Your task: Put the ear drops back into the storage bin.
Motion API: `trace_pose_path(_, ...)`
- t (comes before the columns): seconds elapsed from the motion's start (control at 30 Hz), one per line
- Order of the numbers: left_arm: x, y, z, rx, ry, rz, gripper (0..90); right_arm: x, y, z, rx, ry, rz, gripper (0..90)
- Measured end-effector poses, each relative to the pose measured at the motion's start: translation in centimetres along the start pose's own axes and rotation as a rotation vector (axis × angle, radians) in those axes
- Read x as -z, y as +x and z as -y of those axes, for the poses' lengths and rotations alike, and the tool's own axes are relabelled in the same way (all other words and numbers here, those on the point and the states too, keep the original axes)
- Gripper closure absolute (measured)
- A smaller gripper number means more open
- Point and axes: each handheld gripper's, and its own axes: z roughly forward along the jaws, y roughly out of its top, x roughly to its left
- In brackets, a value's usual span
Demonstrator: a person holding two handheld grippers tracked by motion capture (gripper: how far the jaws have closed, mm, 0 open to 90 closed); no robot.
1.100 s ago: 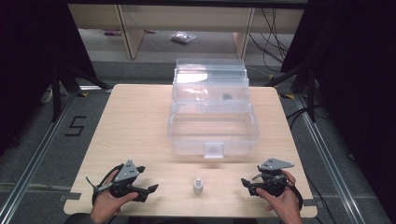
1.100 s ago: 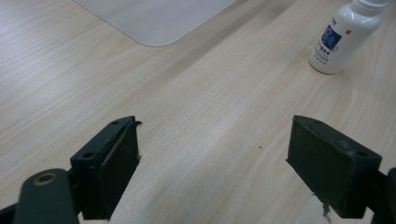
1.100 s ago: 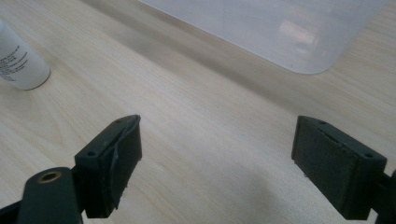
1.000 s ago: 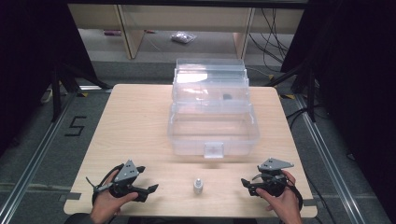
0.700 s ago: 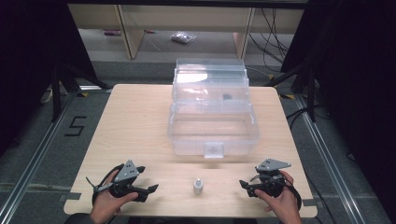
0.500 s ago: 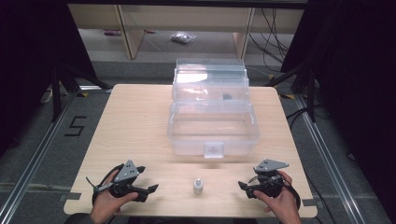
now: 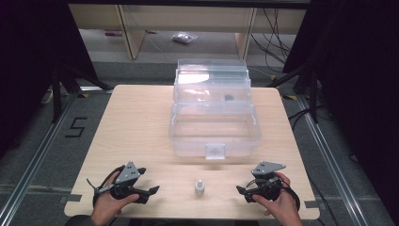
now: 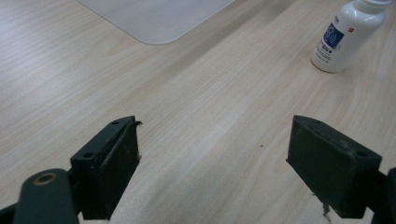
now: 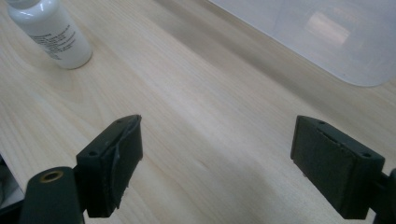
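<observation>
White bottle (image 8: 346, 34) upright on table (image 7: 131, 132), blue-square label, print unreadable

The left gripper (image 7: 149, 190) is resting on the table (image 7: 136, 122) at its near left corner, and the right gripper (image 7: 242, 191) is lying at the near right corner, the two well apart. A small bottle (image 7: 199, 187) is standing upright on the table between them, apart from both, ahead and to the right of the left gripper, ahead and to the left of the right one. A box (image 7: 214, 125) is sitting on the table farther out, beyond the bottle, its near corners lying ahead of each gripper. Its raised lid (image 7: 211, 84) is standing behind it. Beyond the table, a bag (image 7: 184, 37) is lying on the floor.
</observation>
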Motion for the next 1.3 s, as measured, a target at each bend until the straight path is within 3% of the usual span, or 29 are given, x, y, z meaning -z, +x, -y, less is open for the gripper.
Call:
trace_pose_path(0.03,0.0,0.0,0.0,-0.002,-0.001,0.000,16.0,0.2,0.2,-0.2,-0.016,0.022,-0.009,17.5)
trace_pose_path(0.07,0.0,0.1,0.0,-0.009,0.002,-0.002,16.0,-0.1,0.4,-0.2,-0.008,-0.002,-0.004,17.5)
trace_pose_path(0.2,0.0,0.1,0.0,-0.004,-0.001,-0.002,16.0,-0.2,1.0,-0.6,0.022,-0.006,-0.015,17.6)
trace_pose_path(0.23,0.1,0.2,0.0,-0.020,0.011,-0.004,16.0,-0.2,1.0,-0.7,0.039,-0.007,-0.022,17.6)
trace_pose_path(0.27,0.1,0.2,0.0,-0.018,0.011,-0.003,16.0,-0.1,1.2,-0.8,0.045,0.013,-0.027,17.6)
trace_pose_path(0.3,0.0,0.2,0.0,-0.020,0.011,-0.004,16.0,-0.2,1.5,-0.8,0.019,0.015,-0.027,17.6)
trace_pose_path(0.33,0.0,0.2,0.0,-0.019,0.011,-0.003,16.0,-0.3,1.4,-0.9,0.069,-0.004,-0.034,17.7)
trace_pose_path(0.9,-0.1,0.2,0.1,-0.011,-0.002,-0.001,16.0,-1.3,3.7,-2.4,0.163,0.038,-0.071,19.1)
trace_pose_path(1.03,-0.1,0.2,0.1,-0.011,-0.001,-0.001,16.0,-1.6,4.3,-2.9,0.185,0.059,-0.112,19.6)
trace_pose_path(1.2,-0.1,0.2,0.1,-0.012,-0.002,-0.002,16.0,-2.2,5.3,-3.9,0.225,0.076,-0.116,20.4)
trace_pose_path(1.23,-0.3,0.0,0.1,0.013,-0.023,-0.003,16.0,-2.4,5.5,-4.0,0.224,0.072,-0.113,20.6)
trace_pose_path(1.3,-0.2,0.0,0.1,0.012,-0.016,-0.004,16.0,-2.6,5.9,-4.4,0.253,0.082,-0.122,20.6)
